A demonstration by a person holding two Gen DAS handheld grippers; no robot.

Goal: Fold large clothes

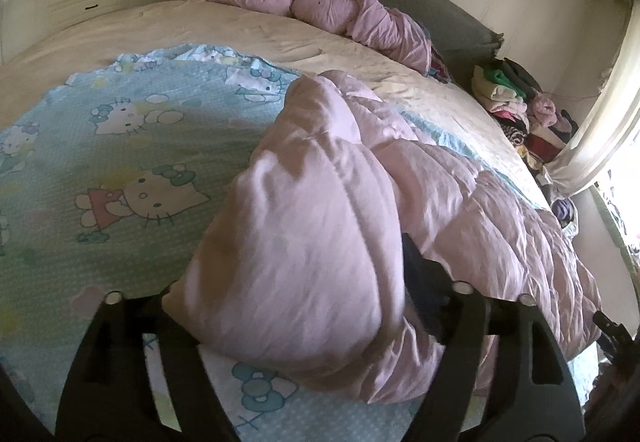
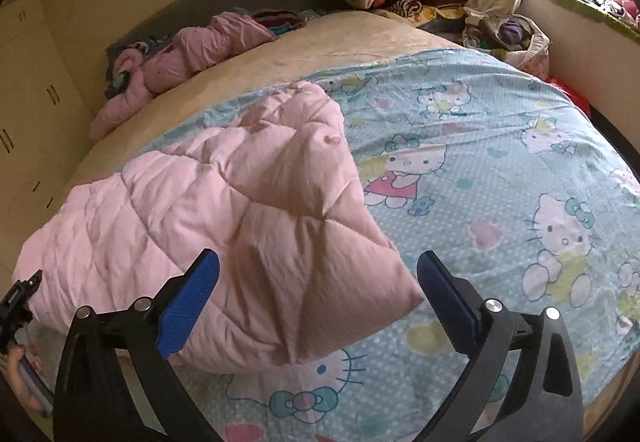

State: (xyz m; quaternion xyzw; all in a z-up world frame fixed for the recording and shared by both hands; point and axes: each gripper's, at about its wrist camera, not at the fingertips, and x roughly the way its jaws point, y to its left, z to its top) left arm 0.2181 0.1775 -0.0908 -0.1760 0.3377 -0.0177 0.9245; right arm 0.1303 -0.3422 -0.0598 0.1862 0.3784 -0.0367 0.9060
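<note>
My right gripper (image 2: 318, 296) gapes wide & my left gripper (image 1: 294, 322) is open too, w/ the pink quilt (image 2: 224, 217) loose between both, lying folded on the bed sheet (image 2: 500, 169).

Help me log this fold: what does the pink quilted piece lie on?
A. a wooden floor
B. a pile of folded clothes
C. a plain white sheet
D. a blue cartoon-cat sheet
D: the pink quilted piece rests on the blue cartoon-cat sheet spread over the bed.
</note>
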